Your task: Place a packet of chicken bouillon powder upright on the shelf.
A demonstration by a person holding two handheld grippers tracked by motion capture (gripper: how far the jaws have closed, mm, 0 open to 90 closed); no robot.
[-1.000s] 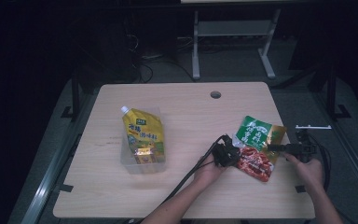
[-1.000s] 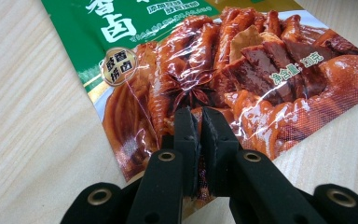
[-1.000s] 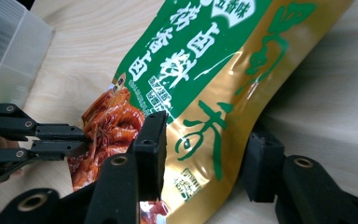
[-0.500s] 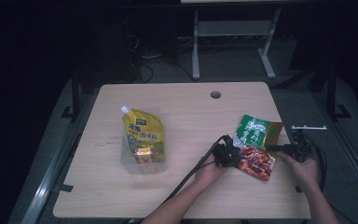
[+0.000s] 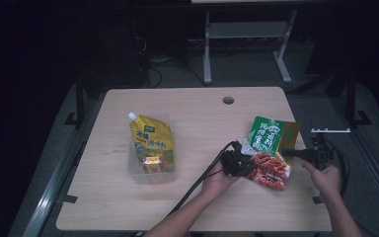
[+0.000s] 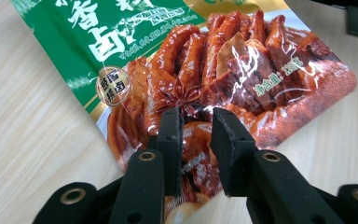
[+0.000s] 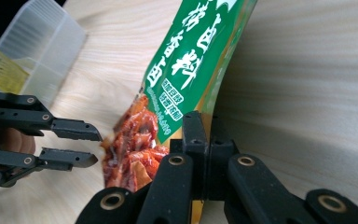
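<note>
A green and red snack pouch (image 5: 269,148) printed with braised meat lies at the table's right, its right side lifted off the wood. My right gripper (image 5: 284,152) is shut on that side's edge, its jaws (image 7: 204,121) pinching the gold and green border of the pouch (image 7: 186,70). My left gripper (image 5: 244,165) is at the pouch's lower left corner. Its jaws have just been opening and now stand a little apart (image 6: 196,116) over the red print of the pouch (image 6: 223,70), not pressing it. The right gripper view shows the left gripper (image 7: 95,148) with its tips at the pouch's edge.
A yellow spouted pouch (image 5: 150,143) lies in a clear plastic box (image 5: 150,173) on the left of the wooden table (image 5: 202,113). A cable hole (image 5: 228,100) sits near the far edge. A metal stand (image 5: 246,29) is on the floor beyond.
The right gripper closed on the snack pouch's right edge and raised it slightly. The left gripper's jaws parted at the pouch's lower left corner.
</note>
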